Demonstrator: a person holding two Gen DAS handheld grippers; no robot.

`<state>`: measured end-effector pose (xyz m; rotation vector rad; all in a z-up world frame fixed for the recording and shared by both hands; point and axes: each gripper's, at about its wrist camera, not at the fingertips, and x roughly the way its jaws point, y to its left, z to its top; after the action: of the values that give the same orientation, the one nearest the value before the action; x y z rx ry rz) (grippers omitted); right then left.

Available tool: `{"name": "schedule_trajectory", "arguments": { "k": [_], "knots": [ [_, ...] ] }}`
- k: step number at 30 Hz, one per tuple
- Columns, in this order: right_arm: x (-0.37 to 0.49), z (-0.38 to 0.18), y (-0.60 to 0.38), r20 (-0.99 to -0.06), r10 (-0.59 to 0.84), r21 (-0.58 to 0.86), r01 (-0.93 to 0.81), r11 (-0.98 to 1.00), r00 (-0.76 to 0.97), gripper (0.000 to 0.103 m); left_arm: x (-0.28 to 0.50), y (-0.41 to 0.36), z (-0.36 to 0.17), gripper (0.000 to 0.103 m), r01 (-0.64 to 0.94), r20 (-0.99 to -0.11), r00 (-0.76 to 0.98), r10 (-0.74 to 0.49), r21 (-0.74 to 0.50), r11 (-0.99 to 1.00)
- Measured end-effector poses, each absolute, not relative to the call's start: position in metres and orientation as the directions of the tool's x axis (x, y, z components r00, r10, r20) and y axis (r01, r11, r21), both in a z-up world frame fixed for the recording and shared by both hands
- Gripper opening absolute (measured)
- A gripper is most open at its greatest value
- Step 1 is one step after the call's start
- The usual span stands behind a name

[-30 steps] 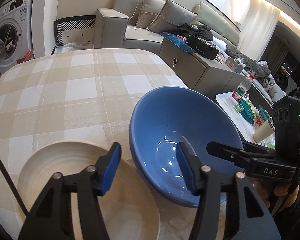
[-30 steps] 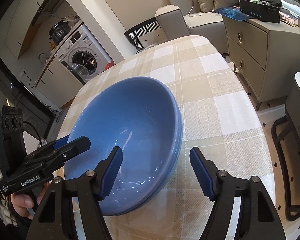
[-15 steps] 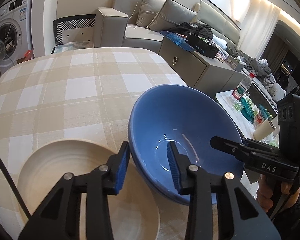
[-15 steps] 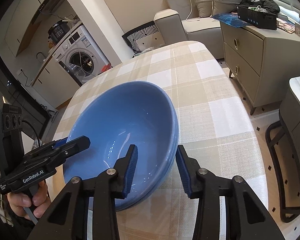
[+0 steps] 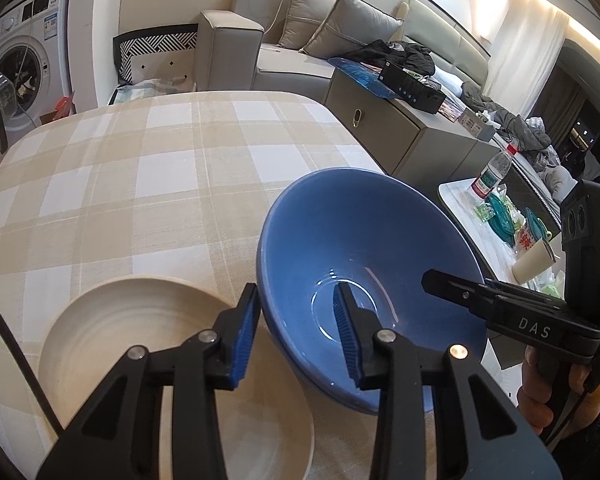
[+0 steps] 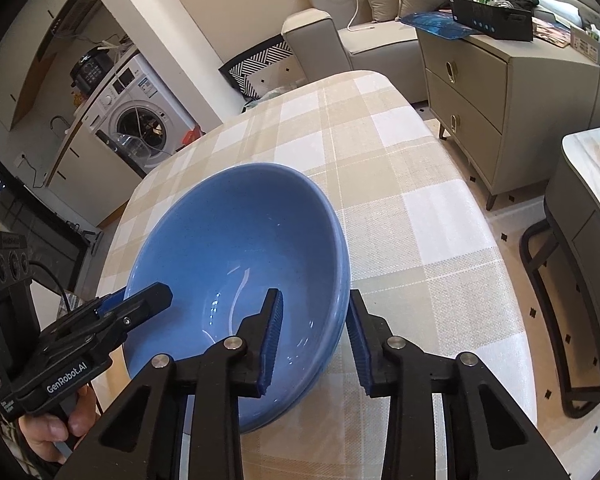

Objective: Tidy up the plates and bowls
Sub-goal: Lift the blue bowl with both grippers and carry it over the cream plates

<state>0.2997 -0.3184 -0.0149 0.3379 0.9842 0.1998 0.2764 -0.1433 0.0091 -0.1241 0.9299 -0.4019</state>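
Blue bowl [image 5: 364, 264] sitting on checked worktop [image 5: 140, 184], touching beige plate [image 5: 132, 344]. Left hand-held gripper [image 5: 296, 338] straddling bowl rim, narrowly parted — right hand-held gripper [image 6: 314, 338] closing around opposite rim.

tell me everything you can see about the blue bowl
The blue bowl is wide, glossy and ceramic-looking, and empty. It looks like two nested bowls, with a second rim edge showing below the first. It sits tilted on the checked tablecloth, beside a beige plate. The left hand-held gripper straddles its near-left rim; the right hand-held gripper is closing over the opposite rim.
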Motion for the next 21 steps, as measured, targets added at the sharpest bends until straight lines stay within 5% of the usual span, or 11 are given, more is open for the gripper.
{"name": "schedule_trajectory", "arguments": {
  "k": [21],
  "knots": [
    [0.299,-0.001,-0.319,-0.785,0.294,0.355,0.008,0.935,0.545,0.027,0.279,-0.144,0.02,0.036,0.274,-0.758,0.525,-0.387,-0.28,0.92]
  ]
}}
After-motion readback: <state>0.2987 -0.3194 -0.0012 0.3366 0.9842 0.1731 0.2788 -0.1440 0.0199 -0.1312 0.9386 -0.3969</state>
